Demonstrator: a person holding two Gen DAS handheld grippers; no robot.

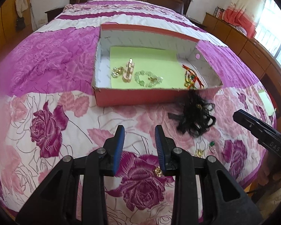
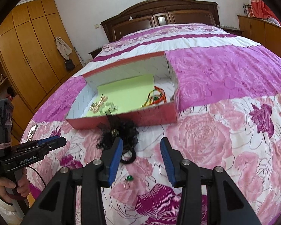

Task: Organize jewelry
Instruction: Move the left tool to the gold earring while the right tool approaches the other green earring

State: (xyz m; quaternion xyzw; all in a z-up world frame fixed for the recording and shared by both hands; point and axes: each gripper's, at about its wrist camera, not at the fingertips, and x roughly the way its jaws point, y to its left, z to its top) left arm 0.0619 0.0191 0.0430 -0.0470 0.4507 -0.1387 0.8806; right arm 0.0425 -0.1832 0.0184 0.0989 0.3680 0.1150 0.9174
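My right gripper (image 2: 141, 150) hangs wide open over the bedspread (image 2: 206, 135), holding nothing. The black hair piece (image 2: 119, 131) lies at about eleven o'clock from it, touching the inner edge of my left-hand finger and spreading up against the front wall of the box (image 2: 121, 119). Its long axis runs roughly eleven to five, ending in a loop near my finger. Of my two grippers the right is plainly nearer to it; it sits well off at two o'clock from my left gripper (image 1: 140, 131), which is also open and empty.

A green earring (image 2: 128, 179) lies at six o'clock, low between my right fingers — closer still than the hair piece. In the left view a gold piece (image 1: 158, 172) shows just beside my right-hand finger, and more small gold and green bits (image 1: 206, 149) lie at four o'clock, too small to tell apart.

The box holds a green sheet (image 1: 144, 56) with a gold earring (image 1: 116, 71), a pink clip (image 1: 128, 69) and a bead bracelet (image 1: 147, 78) in a row — and a tangle of red and orange cord (image 1: 192, 75) at its right end.
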